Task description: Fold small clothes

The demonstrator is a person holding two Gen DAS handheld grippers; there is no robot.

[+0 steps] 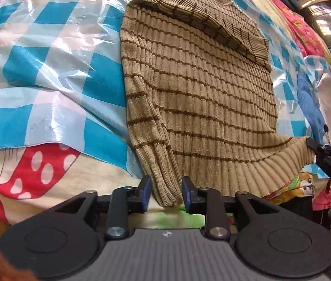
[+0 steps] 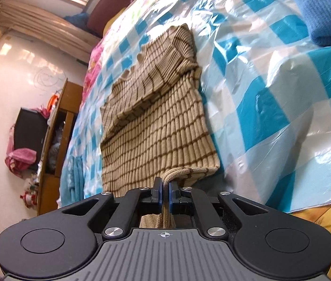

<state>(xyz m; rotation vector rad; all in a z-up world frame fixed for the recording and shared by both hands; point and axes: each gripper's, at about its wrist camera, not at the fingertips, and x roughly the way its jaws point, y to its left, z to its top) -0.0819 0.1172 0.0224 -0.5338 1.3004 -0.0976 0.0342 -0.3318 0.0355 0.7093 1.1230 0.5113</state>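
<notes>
From the left wrist, the sweater [image 1: 198, 89] is lying flat on a shiny checked plastic sheet [image 1: 55, 53] spread over the bed [image 1: 55, 178], with one sleeve [image 1: 214, 25] folded across its chest and the other sleeve [image 1: 156, 154] running down its edge toward the camera. The left hand-held gripper [image 1: 166, 194] is sitting with its jaws apart, straddling that near sleeve's cuff without pinching it. At the far hem corner of the sweater, the right hand-held gripper [image 1: 315, 149] is showing as a dark tip touching the knit.

From the right wrist, the right hand-held gripper [image 2: 165, 193] is clamped together on a bunched piece of the sweater's [image 2: 151, 126] ribbed hem, cloth hanging through below the pads. A folded blue towel [image 2: 322, 11] is resting well apart from the sweater, up the sheet [image 2: 270, 89].

The knit is looking soft, thick and limp, probably light; it will likely sag and stretch rather than hold a line. The sheet beneath is looking slick, so the sweater may slide when pulled. The ribbed hem corners and the cuff seem the firmest places to take hold, with both corners lifted together.
</notes>
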